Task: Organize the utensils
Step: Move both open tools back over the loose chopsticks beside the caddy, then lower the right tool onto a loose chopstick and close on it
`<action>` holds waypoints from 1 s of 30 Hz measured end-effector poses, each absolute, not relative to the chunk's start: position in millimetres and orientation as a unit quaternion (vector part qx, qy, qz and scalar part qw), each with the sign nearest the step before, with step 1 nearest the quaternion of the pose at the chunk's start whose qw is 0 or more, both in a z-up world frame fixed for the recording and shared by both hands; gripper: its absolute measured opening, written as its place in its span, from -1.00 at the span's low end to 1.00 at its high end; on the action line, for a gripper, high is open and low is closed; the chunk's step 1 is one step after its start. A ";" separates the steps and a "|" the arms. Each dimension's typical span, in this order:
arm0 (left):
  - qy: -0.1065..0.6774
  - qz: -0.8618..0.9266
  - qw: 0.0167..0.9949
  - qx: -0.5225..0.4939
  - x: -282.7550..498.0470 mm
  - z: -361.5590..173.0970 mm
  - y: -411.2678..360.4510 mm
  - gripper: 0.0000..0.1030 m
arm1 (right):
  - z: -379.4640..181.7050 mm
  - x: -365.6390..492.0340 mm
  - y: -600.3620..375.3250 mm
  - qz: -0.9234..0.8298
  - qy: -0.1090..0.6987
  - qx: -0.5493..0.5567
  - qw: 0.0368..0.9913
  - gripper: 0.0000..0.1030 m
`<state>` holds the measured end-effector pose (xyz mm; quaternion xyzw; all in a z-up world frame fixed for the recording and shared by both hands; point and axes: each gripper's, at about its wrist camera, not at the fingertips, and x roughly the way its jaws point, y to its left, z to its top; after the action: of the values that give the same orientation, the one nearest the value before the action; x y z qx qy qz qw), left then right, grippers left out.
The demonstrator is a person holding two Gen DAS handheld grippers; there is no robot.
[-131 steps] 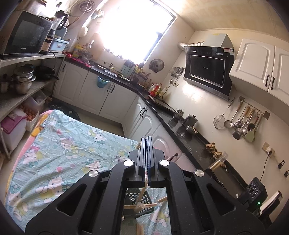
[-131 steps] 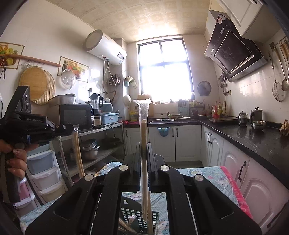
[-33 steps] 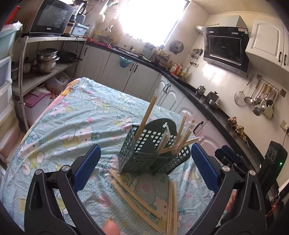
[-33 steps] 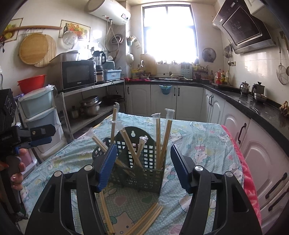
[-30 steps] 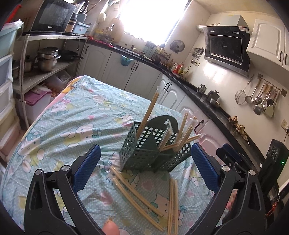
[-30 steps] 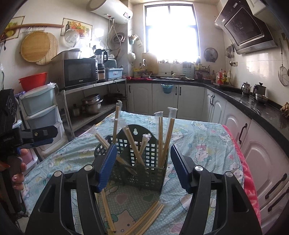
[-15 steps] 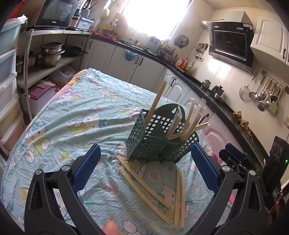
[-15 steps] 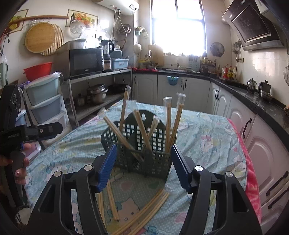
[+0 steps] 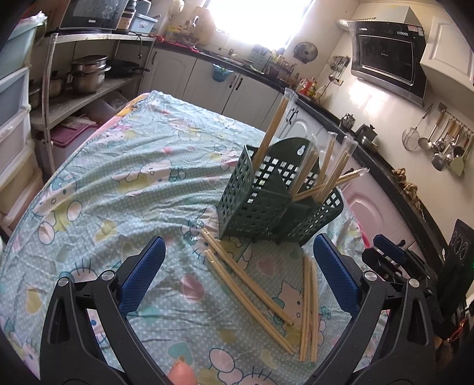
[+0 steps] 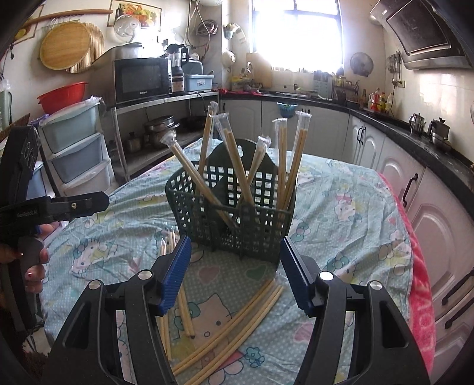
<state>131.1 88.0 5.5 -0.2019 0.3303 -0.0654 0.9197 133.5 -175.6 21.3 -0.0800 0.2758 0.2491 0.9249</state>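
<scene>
Chopsticks [image 9: 247,285] lie loose on the tabletop [image 9: 124,177] between my left hand-held gripper's [image 9: 237,278] spread fingers, others standing in the basket [image 10: 234,213] beyond my right hand-held gripper [image 10: 232,272], also open, empty.

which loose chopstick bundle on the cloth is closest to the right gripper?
The curved bundle lying diagonally under the right gripper, toward its right finger. The other loose sticks lie straighter, by its left finger.

The green basket [image 10: 237,219] hides the lower ends of the wrapped chopsticks [image 10: 281,160] standing in it. The right tongs [image 10: 234,266] cover parts of the loose chopsticks [image 10: 237,328]. Window glare [image 9: 254,20] washes out the countertop items.
</scene>
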 end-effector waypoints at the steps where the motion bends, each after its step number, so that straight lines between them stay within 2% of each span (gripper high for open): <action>1: 0.333 -0.065 0.919 -0.201 131.4 4.0 87.3 0.79 | 20.6 133.4 -175.7 0.249 0.277 -0.081 0.924 0.16; 10: 0.371 -0.067 0.905 -0.196 138.4 -20.4 76.8 0.78 | 3.4 139.5 -181.1 0.235 0.304 -0.085 0.919 0.15; 15: 0.393 -0.074 0.895 -0.196 144.2 -35.7 68.6 0.50 | -12.0 148.6 -186.5 0.220 0.327 -0.087 0.915 0.15; 17: 0.402 -0.078 0.891 -0.197 146.2 -42.0 65.4 0.28 | -18.1 153.1 -189.0 0.213 0.338 -0.087 0.913 0.09; 23: 0.426 -0.088 0.876 -0.206 153.9 -59.1 59.3 -0.10 | -40.1 167.1 -199.6 0.197 0.375 -0.078 0.902 -0.01; 28: 0.440 -0.088 0.868 -0.215 160.5 -70.4 57.6 -0.28 | -52.7 175.1 -203.8 0.194 0.392 -0.074 0.896 -0.09; 30: 0.443 -0.086 0.866 -0.217 163.5 -73.3 57.4 -0.30 | -56.2 177.0 -203.6 0.192 0.396 -0.075 0.895 -0.11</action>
<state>163.5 57.4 -73.3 -0.2170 0.4428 -0.0863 0.8657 177.0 -203.6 -56.2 -0.0754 0.3957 0.1924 0.8948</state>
